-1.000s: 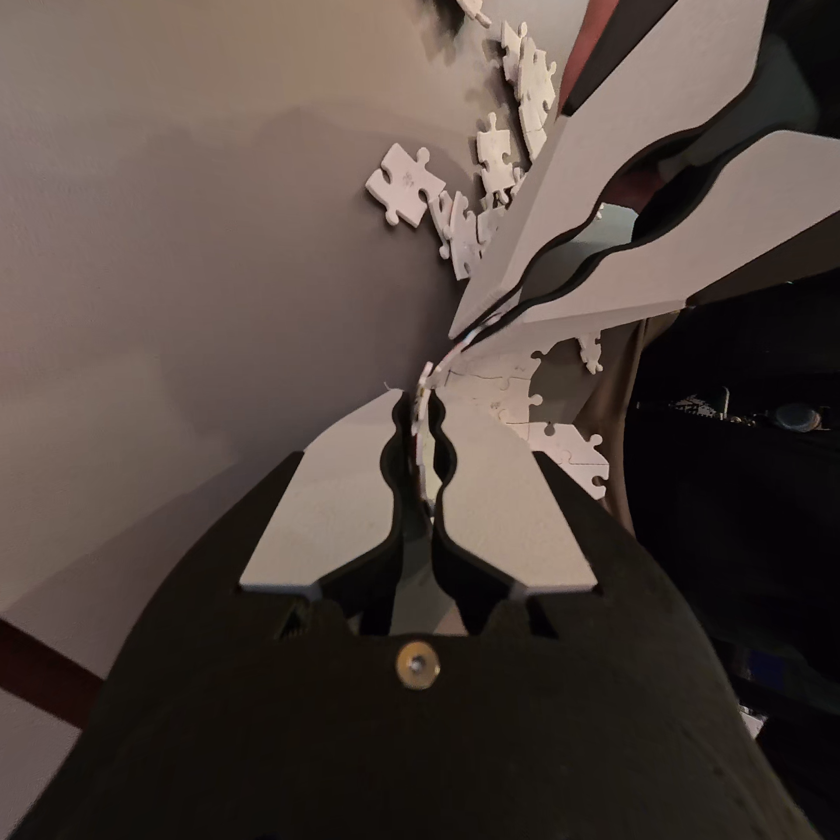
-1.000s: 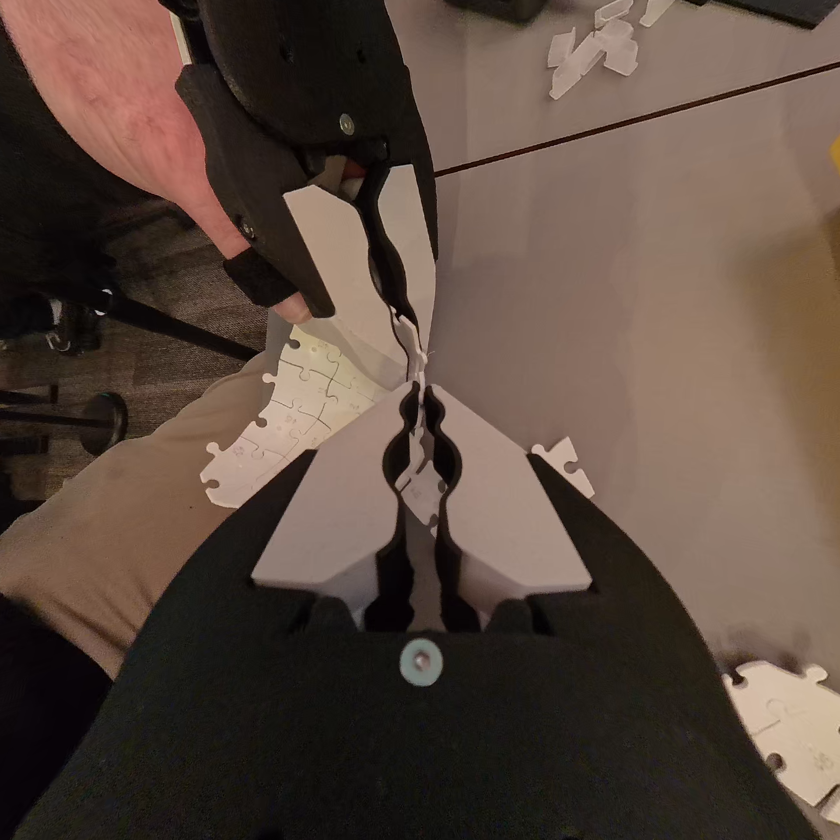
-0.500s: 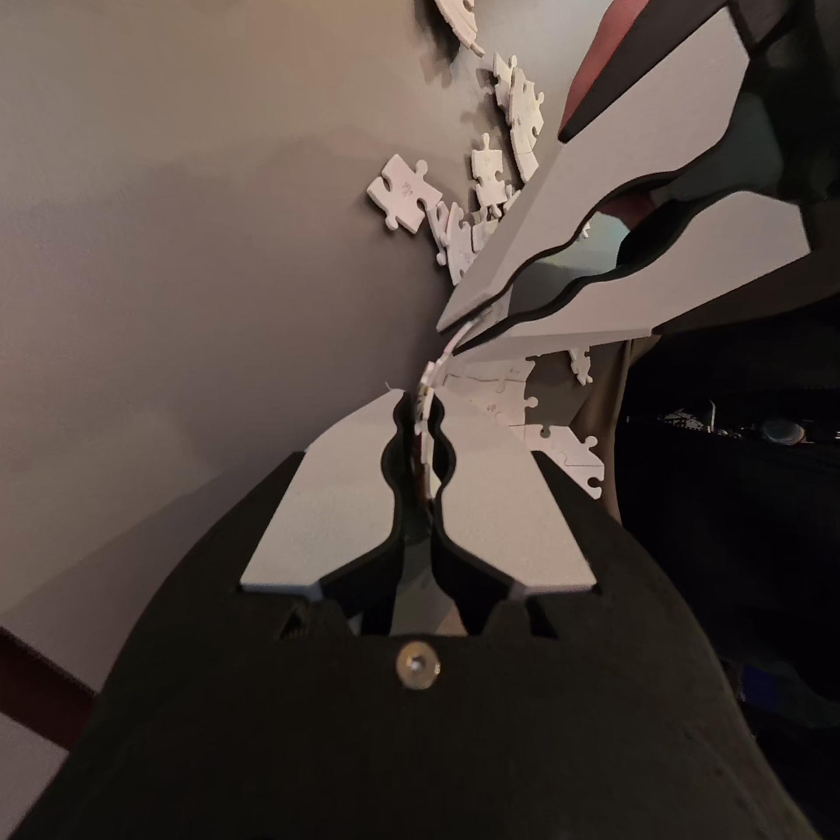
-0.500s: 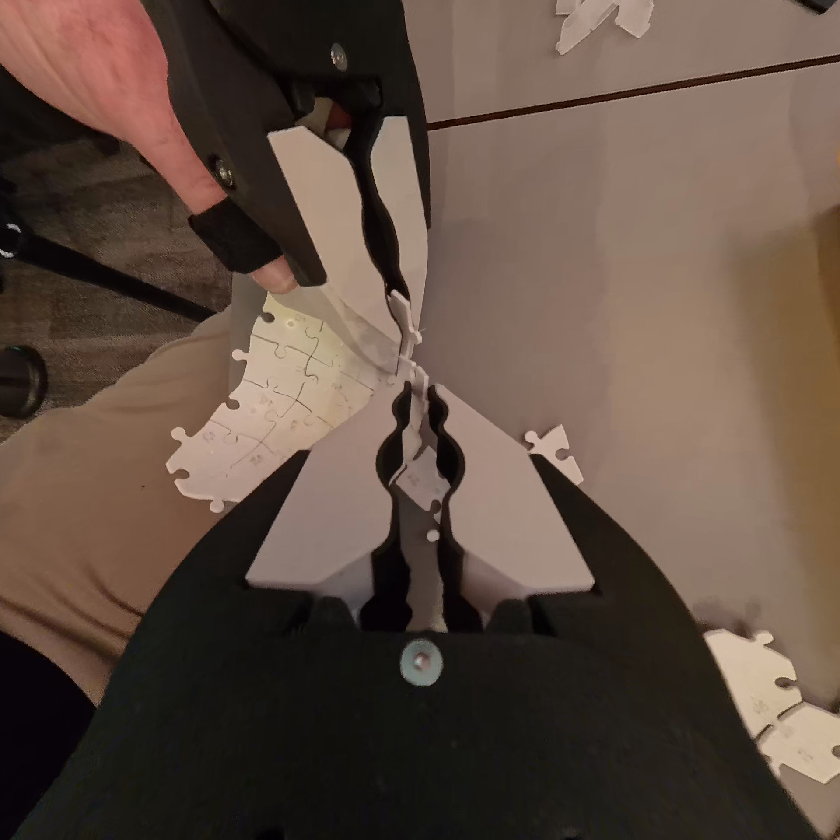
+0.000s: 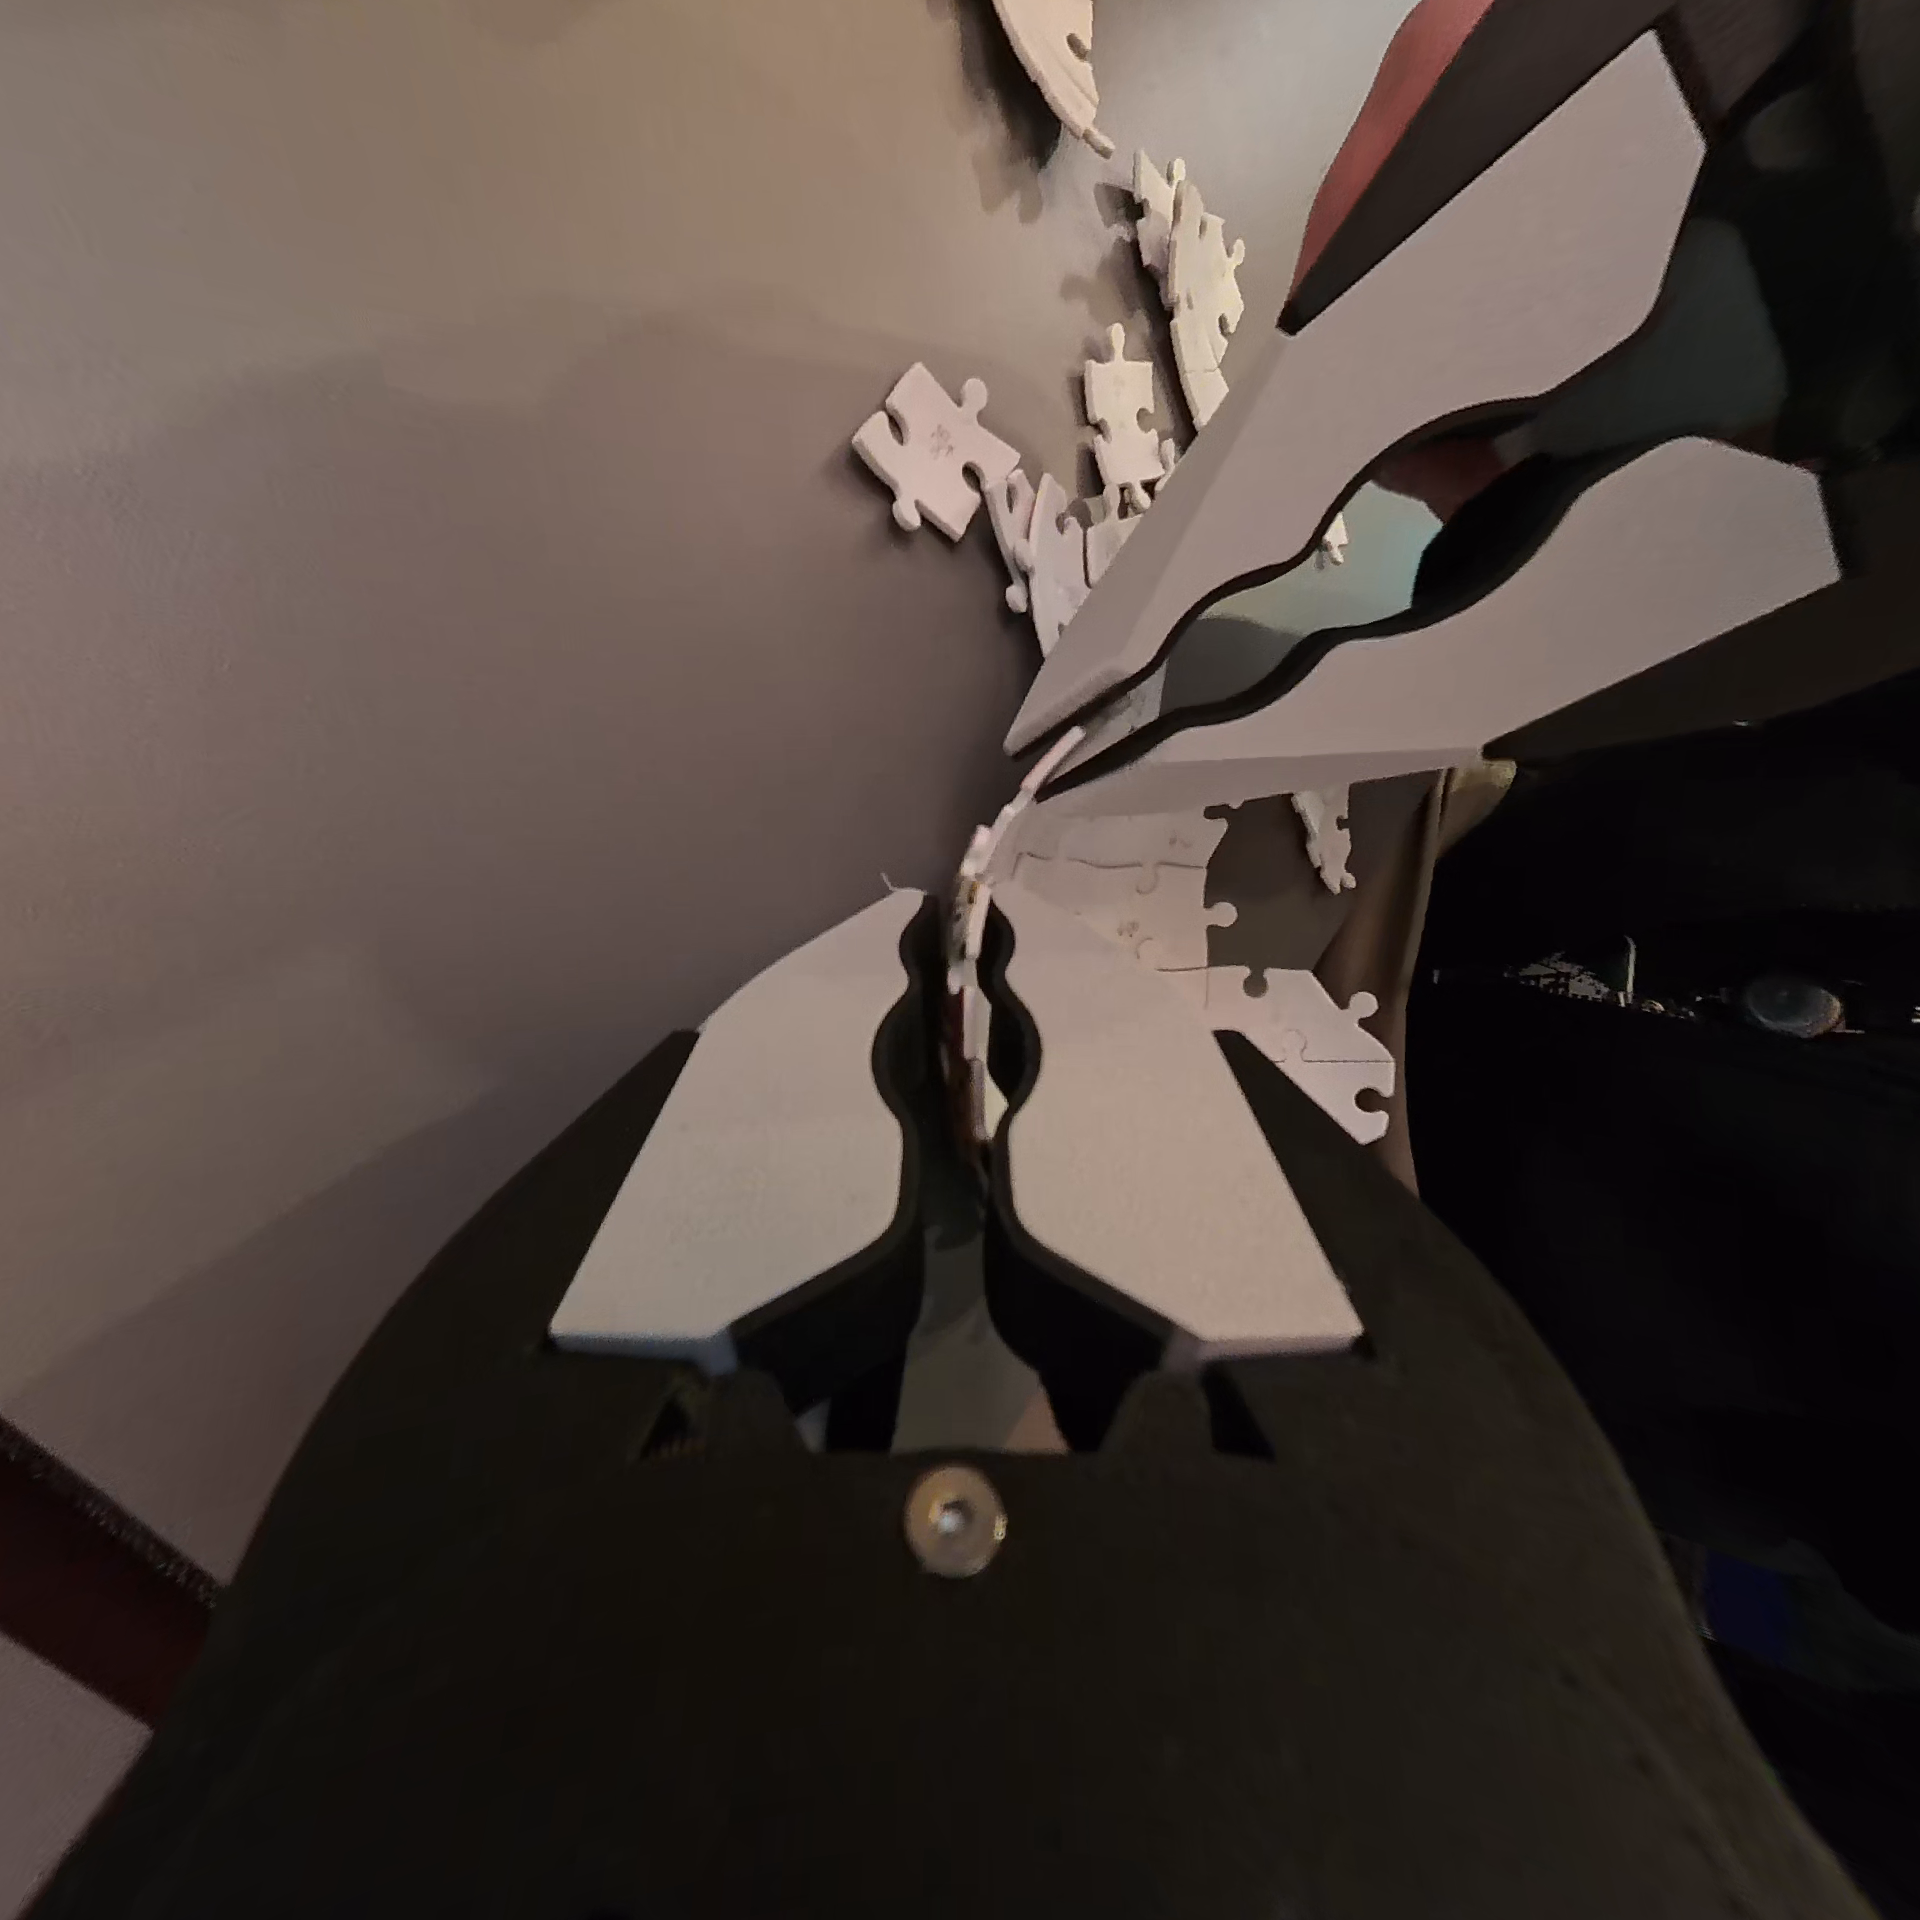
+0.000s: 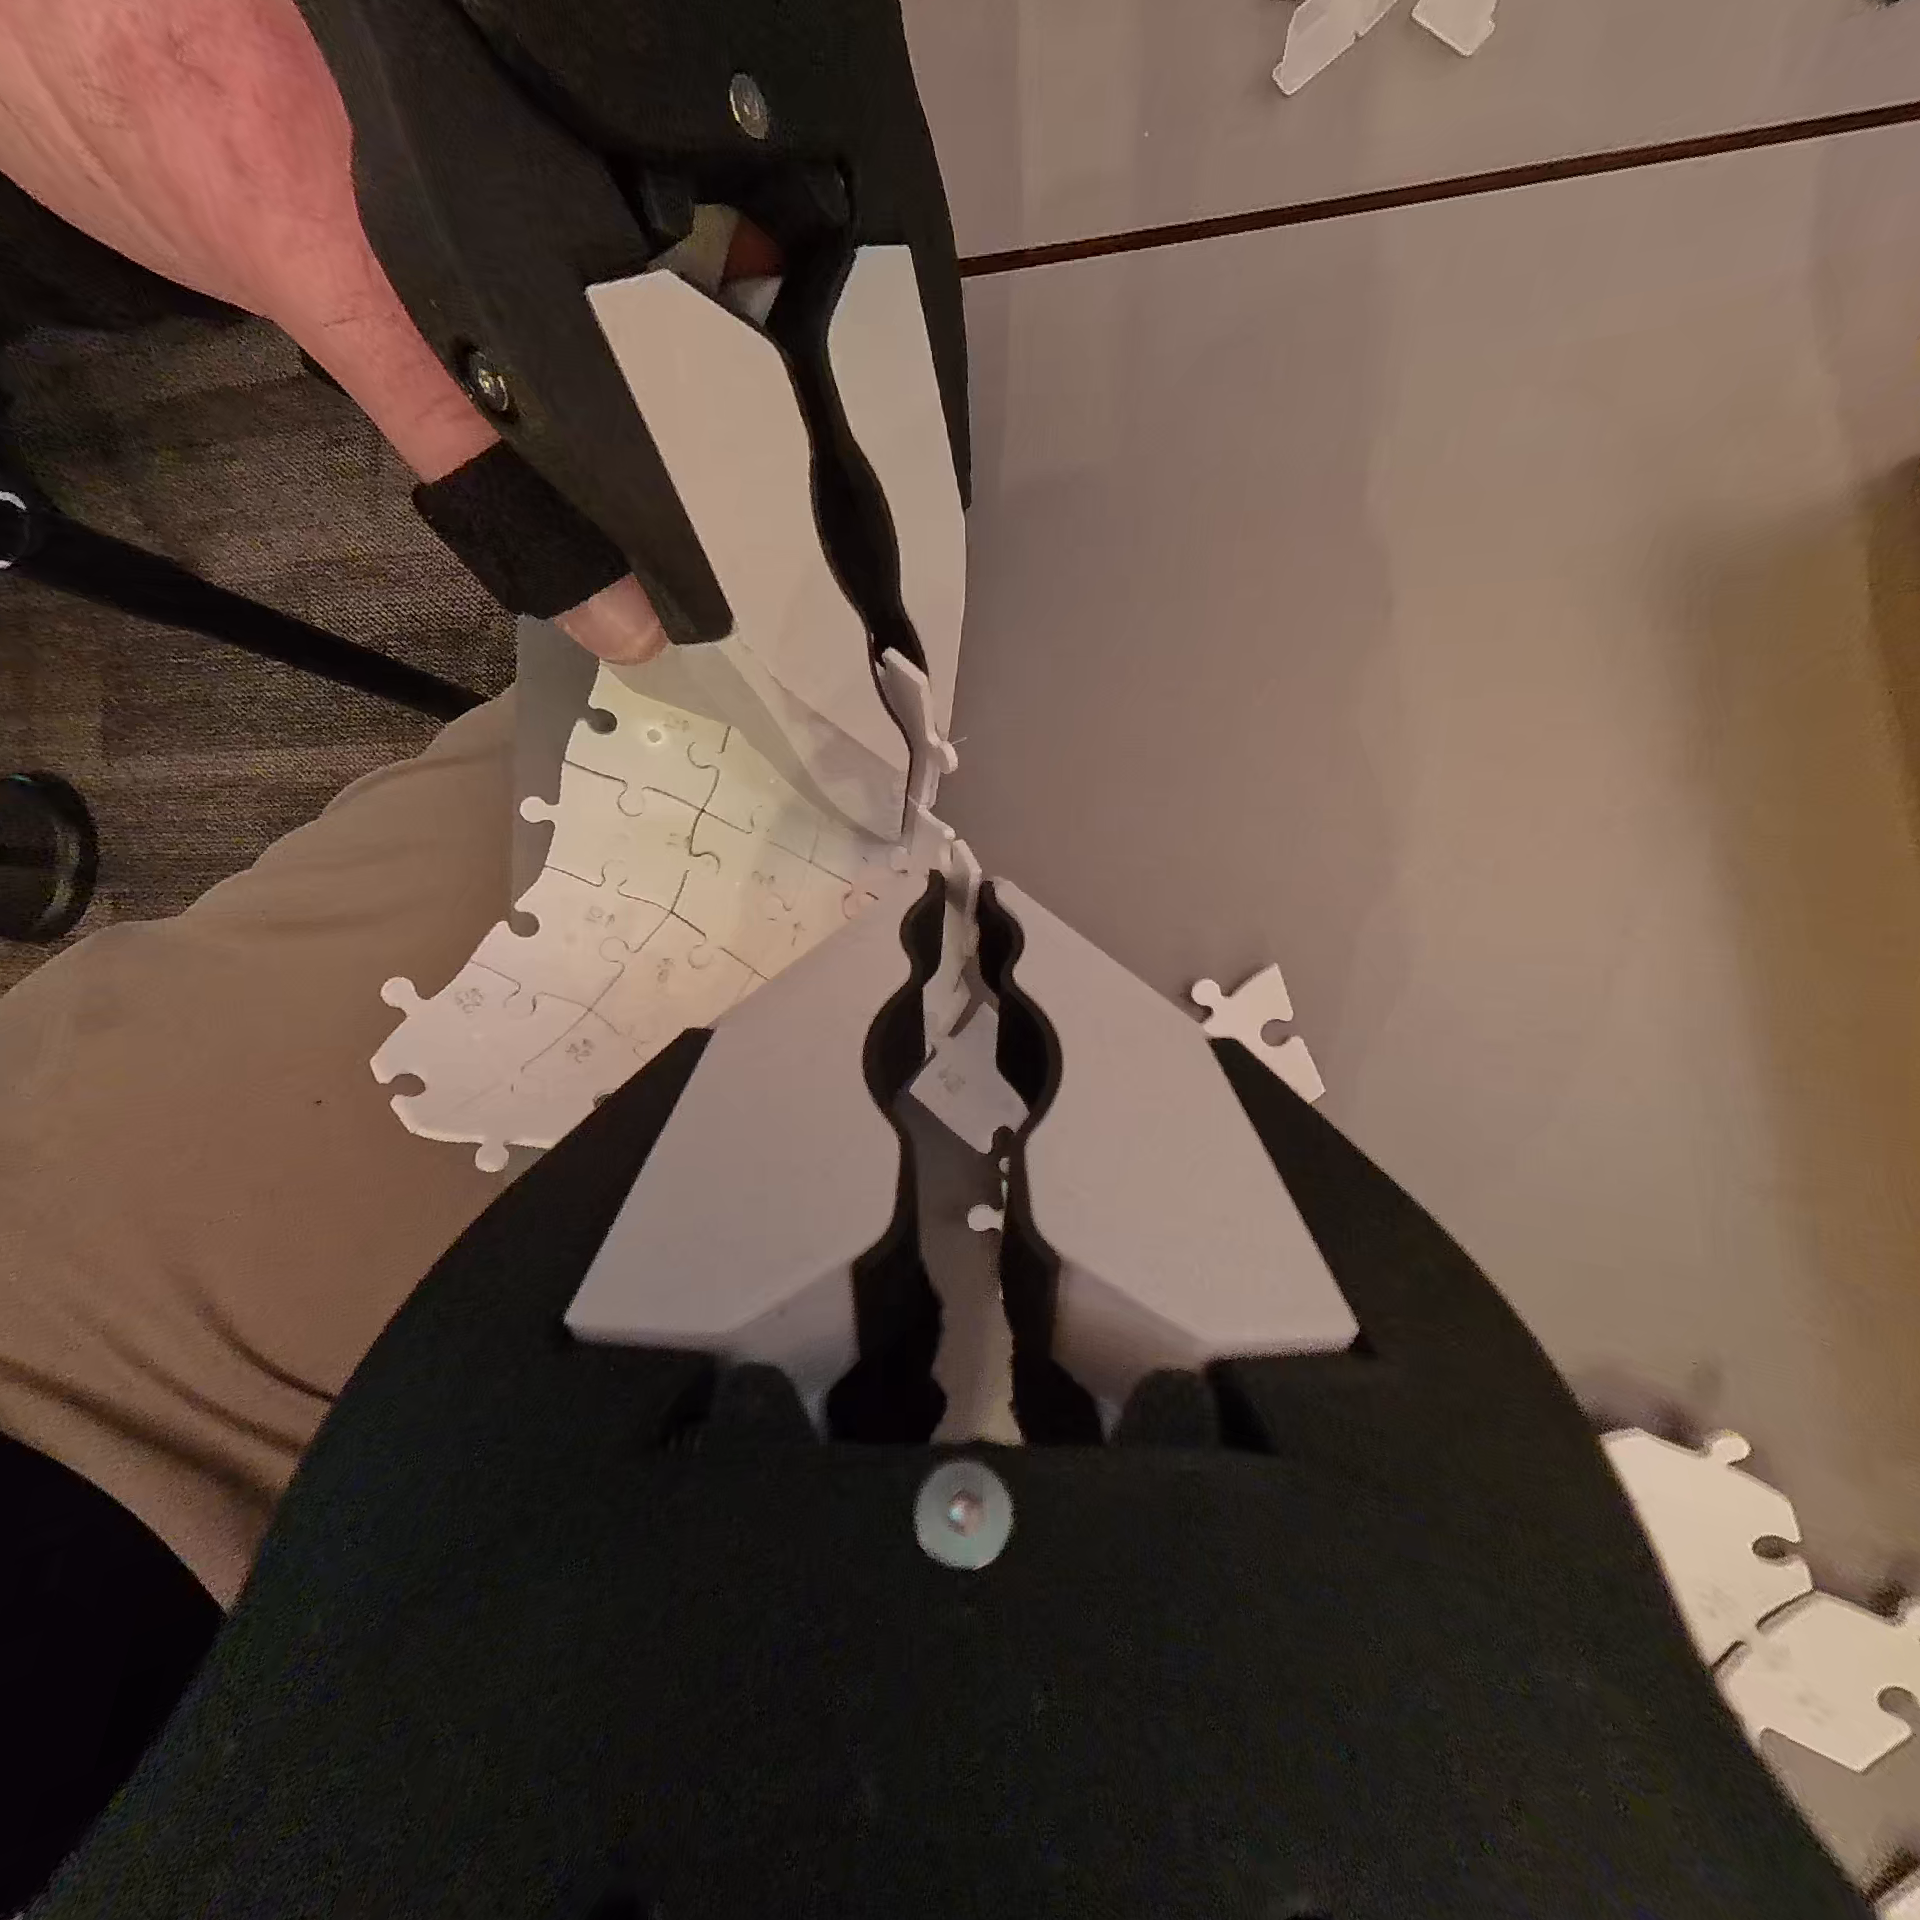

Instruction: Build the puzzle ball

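My left gripper (image 5: 961, 920) is shut on the rim of a curved white section of joined puzzle pieces (image 5: 1283, 1023), which runs edge-on between its jaws. In the right wrist view this section (image 6: 623, 914) fans out down-left, over a person's leg. My right gripper (image 6: 961, 894) is shut on a single white puzzle piece (image 6: 956, 1081). It meets the left gripper (image 6: 920, 769) tip to tip, the piece touching the section's rim. In the left wrist view the right gripper (image 5: 1039, 753) comes in from the upper right.
Loose white pieces (image 5: 935, 447) lie on the grey table (image 5: 416, 623), with a curved strip (image 5: 1049, 52) farther off. One loose piece (image 6: 1262, 1023) lies right of my right gripper, joined pieces (image 6: 1766, 1621) at lower right. A hand (image 6: 208, 208) holds the left gripper.
Both grippers stay shut and tip to tip. The views have shifted slightly; in the right wrist view the table seam now sits higher. The holds are unchanged.
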`<state>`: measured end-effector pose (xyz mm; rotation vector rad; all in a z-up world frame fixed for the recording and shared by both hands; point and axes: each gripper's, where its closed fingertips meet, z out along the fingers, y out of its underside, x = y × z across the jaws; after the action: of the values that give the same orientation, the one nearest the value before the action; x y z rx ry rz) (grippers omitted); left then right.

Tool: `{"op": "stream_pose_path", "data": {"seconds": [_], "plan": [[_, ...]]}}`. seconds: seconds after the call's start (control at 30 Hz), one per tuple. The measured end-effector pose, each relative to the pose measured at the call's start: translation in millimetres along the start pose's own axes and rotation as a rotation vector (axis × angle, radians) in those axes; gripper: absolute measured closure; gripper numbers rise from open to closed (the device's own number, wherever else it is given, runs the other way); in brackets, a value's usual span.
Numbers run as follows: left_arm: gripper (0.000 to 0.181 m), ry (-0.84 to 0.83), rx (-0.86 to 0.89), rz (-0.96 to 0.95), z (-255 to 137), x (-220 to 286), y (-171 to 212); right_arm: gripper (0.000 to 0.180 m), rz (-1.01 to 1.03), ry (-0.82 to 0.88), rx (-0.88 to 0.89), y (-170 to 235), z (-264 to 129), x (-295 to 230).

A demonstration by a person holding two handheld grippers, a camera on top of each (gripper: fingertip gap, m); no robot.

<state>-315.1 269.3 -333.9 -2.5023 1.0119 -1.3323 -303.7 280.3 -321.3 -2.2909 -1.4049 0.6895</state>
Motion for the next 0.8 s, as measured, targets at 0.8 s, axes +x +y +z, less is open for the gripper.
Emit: {"op": "stream_pose_path", "data": {"seconds": [0.8], "plan": [[0.175, 0.005, 0.036, 0.013, -1, 3, 0, 0.157, 0.073, -0.1, 0.005, -1, -11, 5]]}}
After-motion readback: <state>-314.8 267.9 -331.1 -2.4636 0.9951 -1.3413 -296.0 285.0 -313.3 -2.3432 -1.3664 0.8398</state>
